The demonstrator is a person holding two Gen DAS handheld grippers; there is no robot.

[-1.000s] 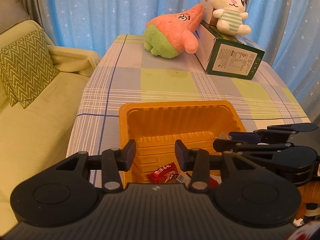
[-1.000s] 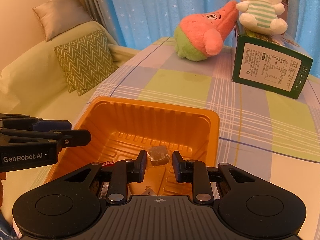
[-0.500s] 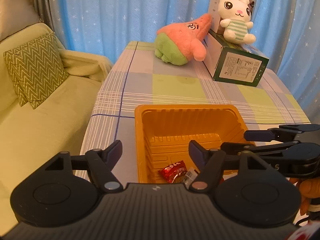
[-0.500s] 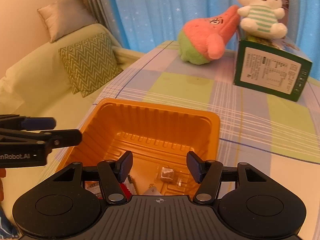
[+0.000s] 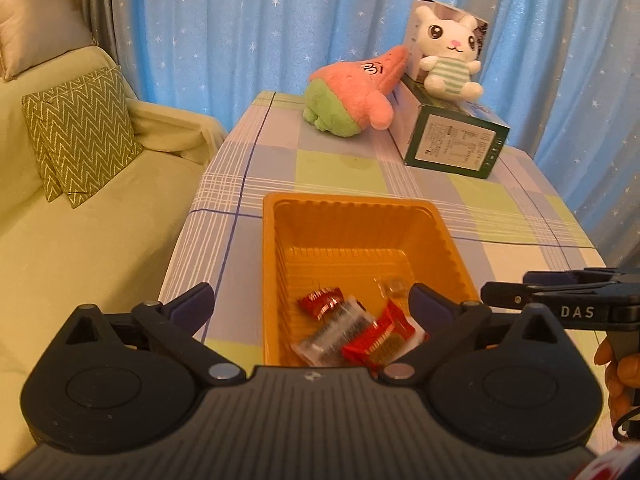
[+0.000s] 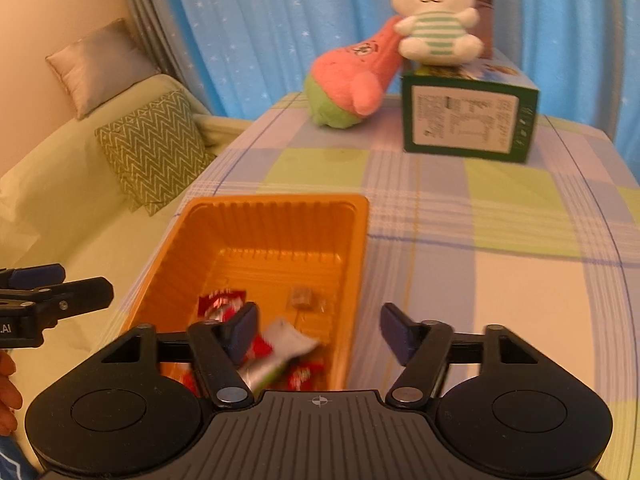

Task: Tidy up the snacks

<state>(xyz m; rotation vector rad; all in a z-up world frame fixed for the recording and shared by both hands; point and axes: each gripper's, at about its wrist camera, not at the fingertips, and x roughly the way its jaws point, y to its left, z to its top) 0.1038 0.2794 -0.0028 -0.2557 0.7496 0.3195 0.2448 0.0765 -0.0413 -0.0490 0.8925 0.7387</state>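
An orange plastic tray (image 5: 348, 201) (image 6: 280, 200) sits on the checked tablecloth. Several snacks lie in its near end: a red wrapper (image 5: 322, 300) (image 6: 221, 300), a clear packet (image 5: 338, 332), a red packet (image 5: 380, 336), a white packet (image 6: 282, 344) and a small brown candy (image 6: 302, 297). My left gripper (image 5: 310, 302) hangs above the tray's near end. Its jaws are opening wide, with nothing between the pads. My right gripper (image 6: 320, 322) hovers over the tray's near right corner, its jaws also opening and empty. Each gripper's fingers (image 5: 520, 298) (image 6: 80, 292) show at the other view's edge.
At the table's far end lie a pink and green star plush (image 5: 352, 96) and a green box (image 5: 452, 146) with a white rabbit plush (image 5: 448, 64) on it. A pale green sofa with a zigzag cushion (image 5: 80, 132) stands left of the table. Blue curtains hang behind.
Both grippers have opened and drawn back and up from the tray. The brown candy that the right gripper held now lies in the tray. More of the snacks show.
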